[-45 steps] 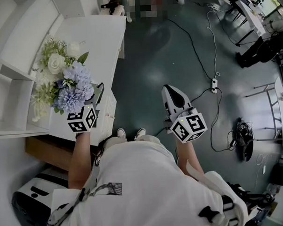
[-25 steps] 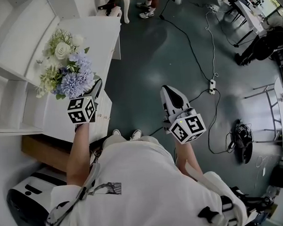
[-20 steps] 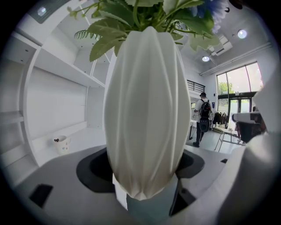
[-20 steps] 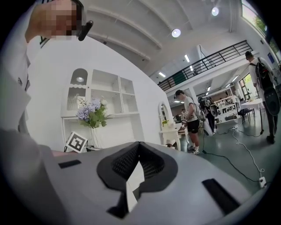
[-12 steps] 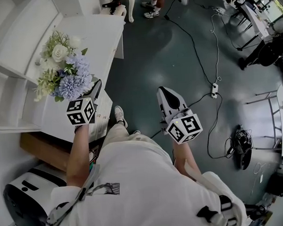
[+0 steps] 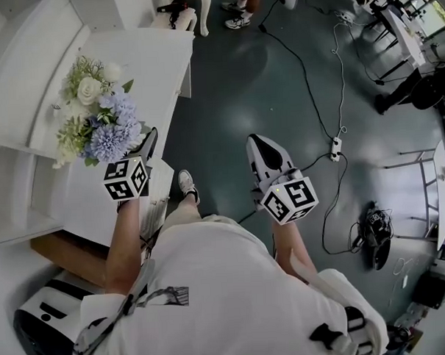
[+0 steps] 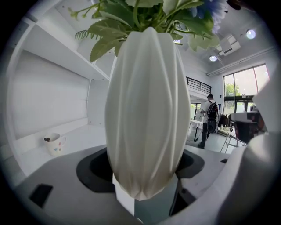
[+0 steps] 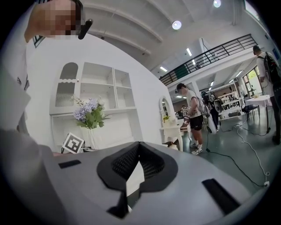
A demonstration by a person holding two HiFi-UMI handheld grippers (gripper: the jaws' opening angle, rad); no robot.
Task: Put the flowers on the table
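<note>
A bouquet of blue and white flowers stands in a white ribbed vase. My left gripper is shut on the vase's lower body, holding it upright above the white table. In the head view the blooms hide the vase. My right gripper hangs over the dark floor to the right, jaws shut with nothing between them. From the right gripper view the flowers show at the left, in front of white shelves.
White shelving runs along the table's left side. A small mug sits on the table surface. On the floor lie a cable with a power strip and a dark bag. People stand farther off.
The person has stepped forward, one shoe now showing ahead. The left gripper and flowers have shifted slightly against the table. The right gripper has barely moved.
</note>
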